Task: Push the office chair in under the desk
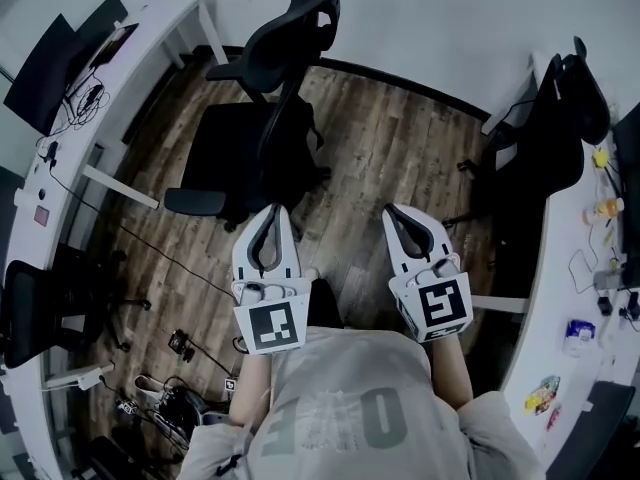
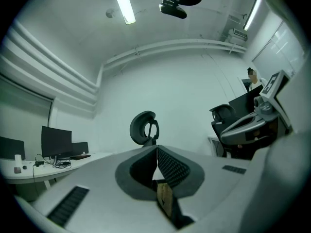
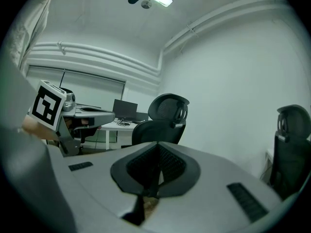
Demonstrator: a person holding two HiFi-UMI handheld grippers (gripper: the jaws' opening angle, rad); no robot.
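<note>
A black office chair (image 1: 262, 118) with a headrest stands on the wood floor, pulled out from the white desk (image 1: 100, 108) at the left. My left gripper (image 1: 274, 211) is shut and empty, its tip just short of the chair's backrest. My right gripper (image 1: 398, 212) is also shut and empty, out to the right of the chair over bare floor. In the left gripper view only the chair's headrest (image 2: 144, 127) shows above the closed jaws. The right gripper view has the chair (image 3: 160, 120) ahead and slightly left.
A second black chair (image 1: 555, 118) is tucked at the white desk (image 1: 560, 278) on the right, which carries small items. Monitors (image 1: 45, 73) and cables sit on the left desk. Another chair (image 1: 40, 303) and cable clutter (image 1: 165, 398) lie at lower left.
</note>
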